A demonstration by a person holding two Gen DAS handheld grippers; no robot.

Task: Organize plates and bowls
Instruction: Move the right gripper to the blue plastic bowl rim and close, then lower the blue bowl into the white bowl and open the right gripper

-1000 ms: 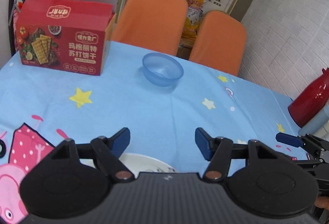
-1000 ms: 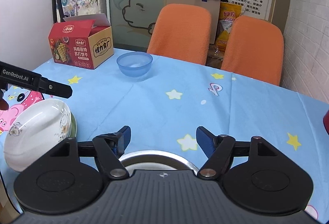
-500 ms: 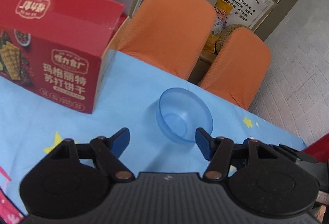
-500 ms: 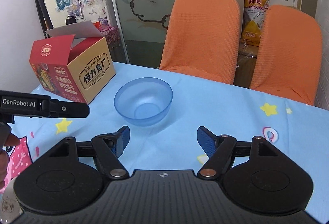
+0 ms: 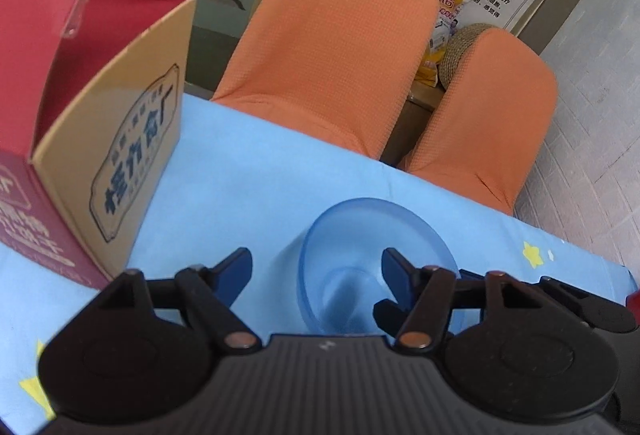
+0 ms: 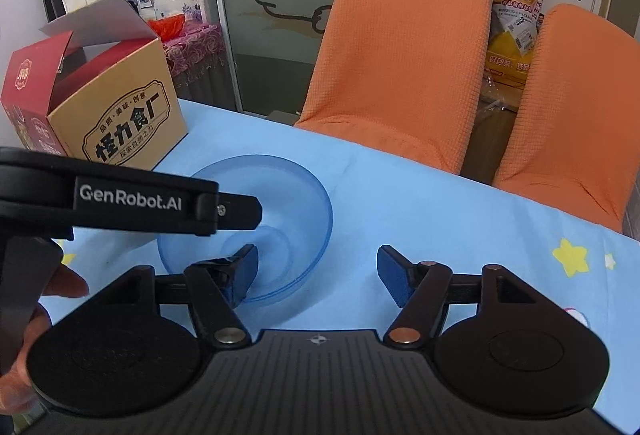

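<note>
A translucent blue bowl (image 5: 360,227) stands upright on the blue starred tablecloth (image 5: 260,171). My left gripper (image 5: 316,271) is open and straddles the bowl's left wall, with its right finger (image 5: 400,275) inside the bowl and the other outside. In the right wrist view the bowl (image 6: 288,195) sits left of centre. My right gripper (image 6: 318,271) is open astride the bowl's right wall, its left finger (image 6: 244,267) inside. The left gripper (image 6: 240,213) reaches over the bowl's left rim. No pad presses on the bowl.
A red and tan cracker box (image 5: 120,155) (image 6: 120,131) with a raised flap stands just left of the bowl. Two orange chairs (image 6: 400,55) (image 6: 572,95) stand beyond the table's far edge (image 6: 440,171). A person's hand (image 6: 40,295) holds the left gripper.
Both grippers have moved forward and down across the table to the blue bowl and now straddle its rim. The white bowl and the metal plate near the front have left view.
</note>
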